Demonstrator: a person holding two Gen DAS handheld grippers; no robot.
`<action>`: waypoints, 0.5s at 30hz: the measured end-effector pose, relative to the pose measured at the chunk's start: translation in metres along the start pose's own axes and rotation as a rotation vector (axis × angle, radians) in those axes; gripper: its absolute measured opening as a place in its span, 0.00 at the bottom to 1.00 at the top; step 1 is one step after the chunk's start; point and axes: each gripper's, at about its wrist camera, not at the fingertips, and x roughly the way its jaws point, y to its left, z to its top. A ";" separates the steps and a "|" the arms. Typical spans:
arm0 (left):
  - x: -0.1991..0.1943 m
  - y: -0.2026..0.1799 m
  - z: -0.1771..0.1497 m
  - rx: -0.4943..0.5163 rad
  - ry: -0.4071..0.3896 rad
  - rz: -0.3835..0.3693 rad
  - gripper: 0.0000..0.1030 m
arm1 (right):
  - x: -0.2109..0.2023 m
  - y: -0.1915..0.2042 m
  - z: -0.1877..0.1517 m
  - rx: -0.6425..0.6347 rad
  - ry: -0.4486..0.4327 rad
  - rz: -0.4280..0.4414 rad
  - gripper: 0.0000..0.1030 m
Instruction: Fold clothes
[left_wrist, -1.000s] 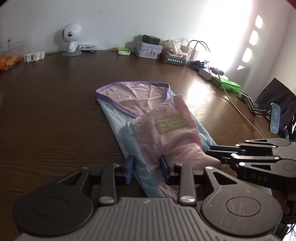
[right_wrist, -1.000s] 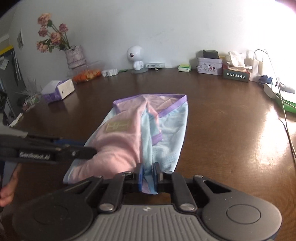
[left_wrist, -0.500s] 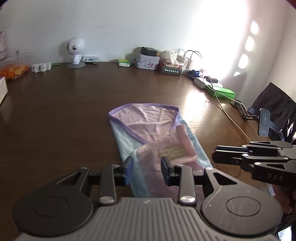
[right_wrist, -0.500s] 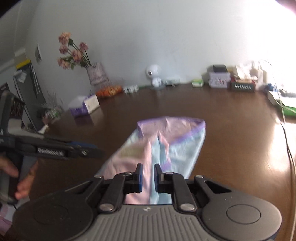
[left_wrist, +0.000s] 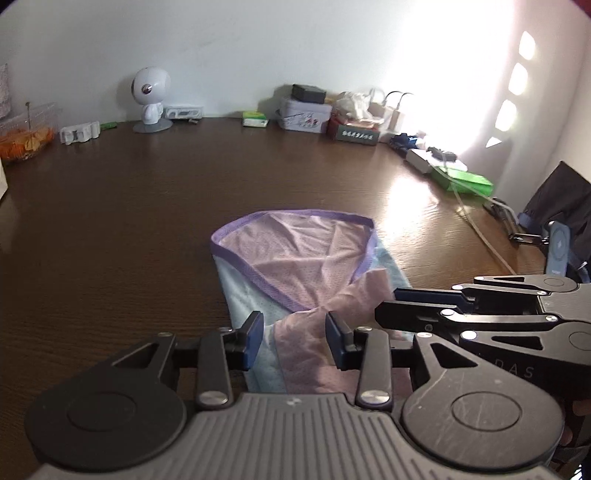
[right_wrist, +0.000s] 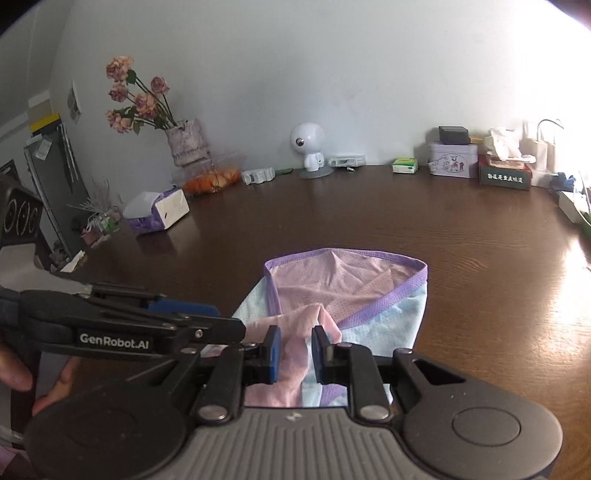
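In the left wrist view, the left tongs (left_wrist: 294, 338) stand wide apart above the near end of a pink and light-blue mesh garment (left_wrist: 295, 266) with a purple trimmed edge, which lies partly folded on the dark wooden surface (left_wrist: 110, 221); pink cloth shows between the blue-padded fingers (left_wrist: 253, 334), but nothing is pinched. The right tongs (left_wrist: 386, 306) reach in from the right just beside them, over the pink fold; whether they are parted cannot be told from this side. At the far edge stand a white robot-shaped figure (left_wrist: 150, 99), a tin box (left_wrist: 304, 115) and a green box (left_wrist: 463, 181). In the right wrist view, the right tongs (right_wrist: 295, 349) are narrowly parted with a raised pink fold of the garment (right_wrist: 347, 291) lying between the pads, not clearly squeezed. The left tongs (right_wrist: 231, 321) come in from the left, touching or just above the pink cloth. A vase of dried roses (right_wrist: 184, 142) and a tissue box (right_wrist: 159, 212) sit far left.
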 end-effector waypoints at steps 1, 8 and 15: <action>0.004 0.001 -0.002 -0.003 0.022 0.004 0.35 | 0.009 -0.002 0.000 0.010 0.032 -0.004 0.17; -0.036 0.000 -0.020 -0.002 -0.017 -0.060 0.38 | -0.025 -0.004 -0.015 0.015 -0.020 -0.021 0.24; -0.031 -0.002 -0.044 0.039 0.017 -0.124 0.44 | -0.025 0.010 -0.038 -0.046 0.037 0.032 0.41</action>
